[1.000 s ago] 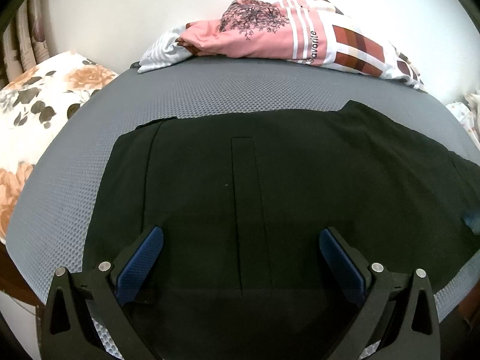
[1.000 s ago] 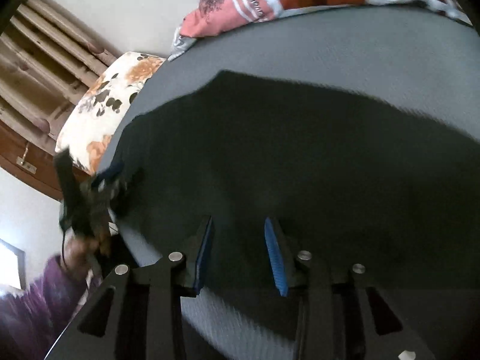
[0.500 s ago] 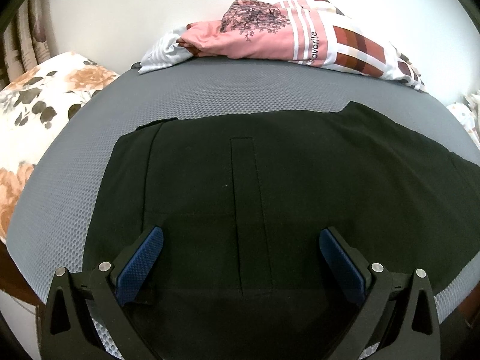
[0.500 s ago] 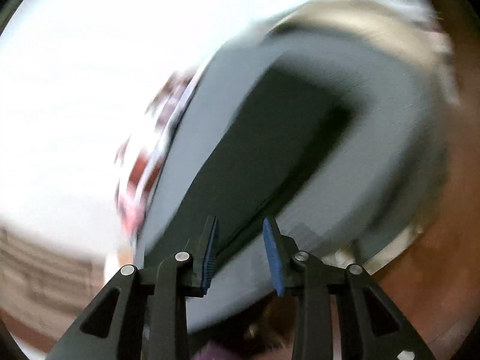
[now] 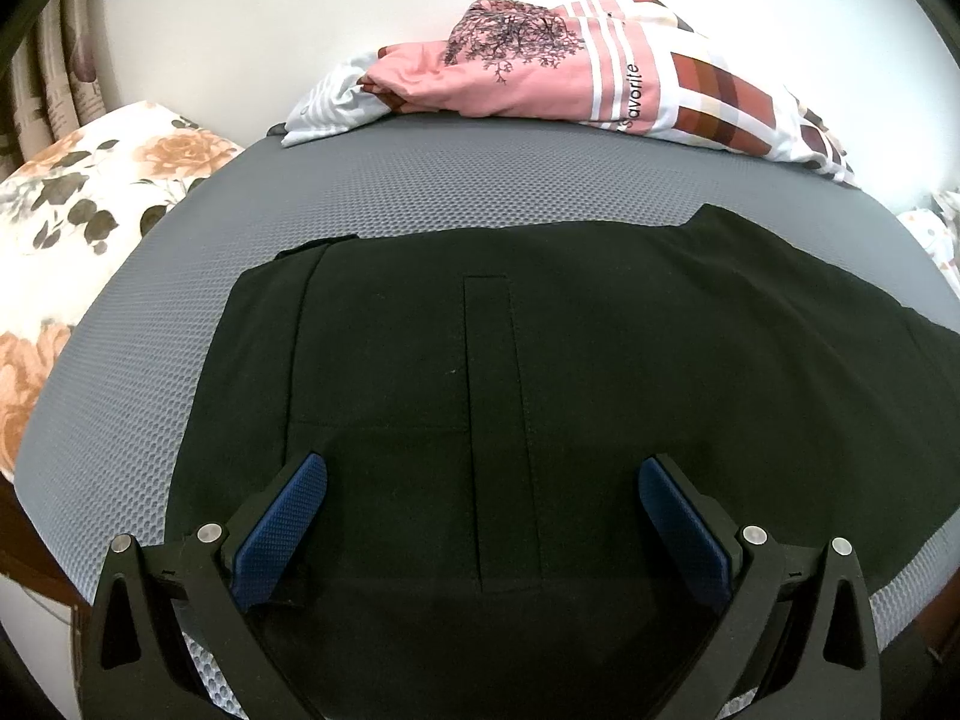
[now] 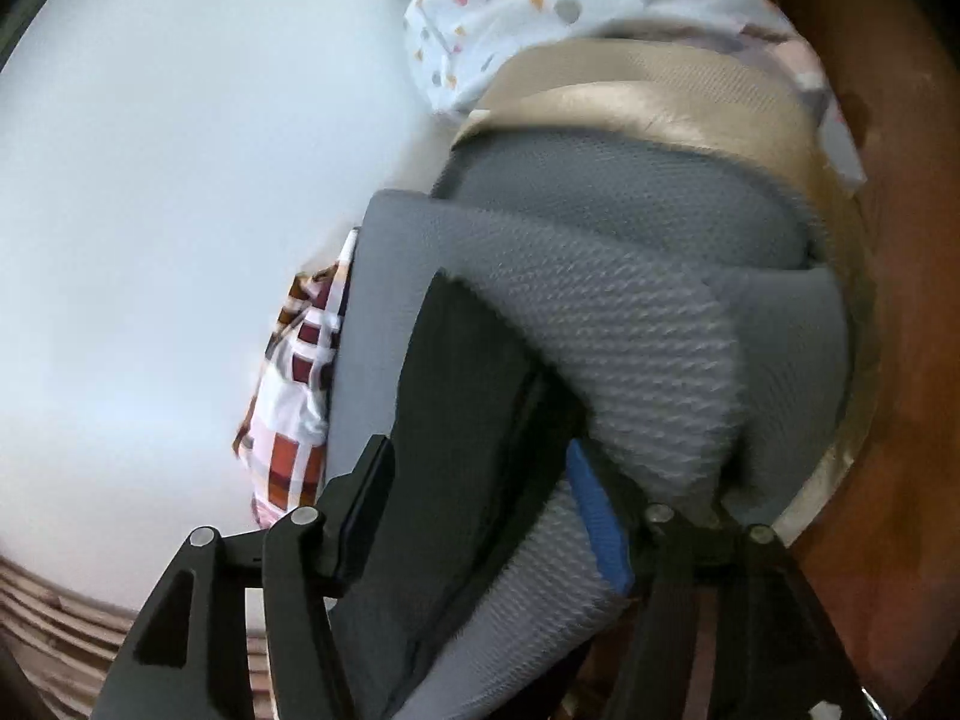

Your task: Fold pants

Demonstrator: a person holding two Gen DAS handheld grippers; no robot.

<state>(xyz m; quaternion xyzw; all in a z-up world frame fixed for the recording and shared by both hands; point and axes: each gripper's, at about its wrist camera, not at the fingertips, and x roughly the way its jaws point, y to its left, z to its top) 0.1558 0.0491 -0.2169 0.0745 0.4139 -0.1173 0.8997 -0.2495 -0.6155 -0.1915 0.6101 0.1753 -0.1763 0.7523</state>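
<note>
Black pants (image 5: 540,372) spread flat along the near edge of the grey mattress (image 5: 480,186), long axis running left to right, waistband at the left end. Left gripper (image 5: 480,516) hovering over that waist end, fingers spread wide, pinching nothing. Right gripper (image 6: 480,516) at the far-right leg end, jaws opening, dark hem and mattress corner between them. Smooth, matte, barely creased.

On the grey mesh mat (image 5: 480,198) are counted one black pair of pants (image 5: 600,360) and one pink patterned cloth heap (image 5: 576,72); beside the mat, one floral pillow (image 5: 78,210).
</note>
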